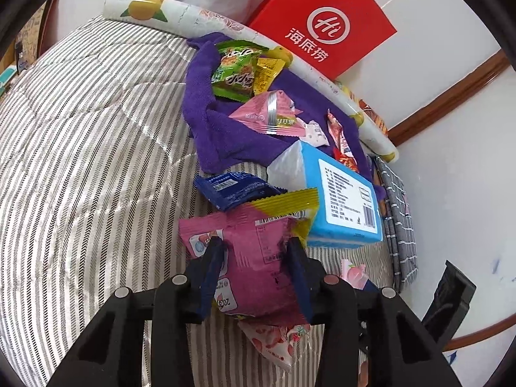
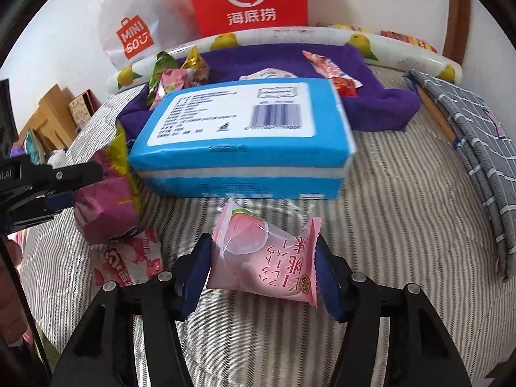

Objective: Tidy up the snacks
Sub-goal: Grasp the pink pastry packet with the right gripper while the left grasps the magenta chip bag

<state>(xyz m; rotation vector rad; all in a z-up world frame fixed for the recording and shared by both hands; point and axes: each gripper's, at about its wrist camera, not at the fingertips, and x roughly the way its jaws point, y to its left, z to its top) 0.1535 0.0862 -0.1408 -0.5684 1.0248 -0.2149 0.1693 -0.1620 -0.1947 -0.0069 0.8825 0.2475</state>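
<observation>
We work on a bed with a striped quilt [image 1: 80, 161], against a white wall. Behind it stand one red bag [image 2: 248, 0] and one white bag [image 2: 132, 32], and a long roll [image 2: 322, 37] with lemon print lies along the edge. One purple towel [image 1: 206, 129] is spread near them, and one blue box [image 2: 238, 142] rests with its far end on the towel.

On the towel we count one green pack [image 1: 233, 71], one yellow pack [image 1: 266, 74], one pink pack with a silver seam [image 1: 271, 116], one small white sweet [image 1: 314, 132] and one red stick [image 1: 342, 143]. One dark blue pack [image 1: 232, 190] lies on the quilt beside the towel.

Our left gripper [image 1: 256, 254] is clamped on a pink bag [image 1: 258, 245] with a yellow top, lifted above the quilt just beside the box. Our right gripper [image 2: 262, 267] has its fingers against both sides of a peach pack [image 2: 261, 258]; it seems to grip it low over the quilt. One strawberry pack [image 2: 135, 258] lies under the pink bag.

We judge that we are in the picking step, both tools loaded. Next, each snack must go to the towel group, so we need to carry them over the box without knocking it.
</observation>
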